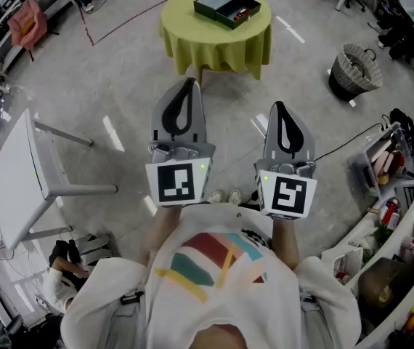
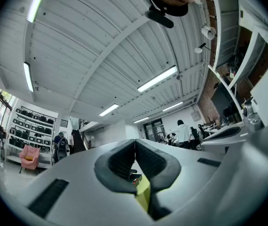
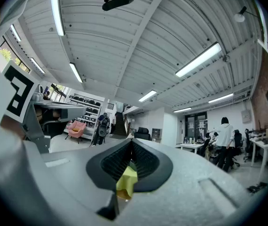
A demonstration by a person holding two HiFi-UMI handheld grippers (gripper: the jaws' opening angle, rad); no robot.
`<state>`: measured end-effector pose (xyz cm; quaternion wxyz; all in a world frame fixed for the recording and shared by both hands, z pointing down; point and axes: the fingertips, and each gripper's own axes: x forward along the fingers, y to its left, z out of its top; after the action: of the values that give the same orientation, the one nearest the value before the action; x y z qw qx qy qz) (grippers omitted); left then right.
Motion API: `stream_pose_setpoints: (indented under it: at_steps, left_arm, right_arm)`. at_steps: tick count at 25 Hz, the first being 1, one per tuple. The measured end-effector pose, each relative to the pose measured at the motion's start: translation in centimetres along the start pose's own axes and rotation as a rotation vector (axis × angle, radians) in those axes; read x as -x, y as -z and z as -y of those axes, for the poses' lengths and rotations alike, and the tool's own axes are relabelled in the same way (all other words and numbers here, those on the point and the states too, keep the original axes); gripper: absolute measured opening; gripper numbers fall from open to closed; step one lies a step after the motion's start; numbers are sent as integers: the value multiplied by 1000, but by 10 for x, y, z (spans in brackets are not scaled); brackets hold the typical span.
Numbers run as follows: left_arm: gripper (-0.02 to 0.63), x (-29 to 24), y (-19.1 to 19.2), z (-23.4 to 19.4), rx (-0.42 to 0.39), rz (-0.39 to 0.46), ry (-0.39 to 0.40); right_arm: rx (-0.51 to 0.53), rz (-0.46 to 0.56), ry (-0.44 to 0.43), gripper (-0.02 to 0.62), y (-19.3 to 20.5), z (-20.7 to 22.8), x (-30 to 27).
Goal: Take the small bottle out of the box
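Yellow-covered surface (image 1: 185,35) holds the open box (image 1: 221,2) near its middle; the bottle is too far to see. Our left gripper (image 1: 187,84) and right gripper (image 1: 278,107) have jaws shut, empty. We should step close first.

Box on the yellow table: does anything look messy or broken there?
Nothing stands out. The box lies flat and open on the table, with something red inside, too small to tell what. Nothing looks spilled or damaged around it.
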<state>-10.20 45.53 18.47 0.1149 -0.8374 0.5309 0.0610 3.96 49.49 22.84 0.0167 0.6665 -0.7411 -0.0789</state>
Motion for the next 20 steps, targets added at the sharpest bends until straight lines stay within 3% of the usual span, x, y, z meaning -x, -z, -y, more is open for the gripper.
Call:
stream_pose_setpoints:
  at_steps: [3,9,20]
  left_arm:
    - [15,-1,1,3,-26,-3,0]
    - [15,-5,10,-1,33,-32,-8]
    - [15,-24,23,1,36,-33,-43]
  right_arm:
    - [8,-6,-8,3,4,0,-2]
    - [21,19,-50,3,-1,-8,-5]
    - [35,-13,-15,3,17,22,-14]
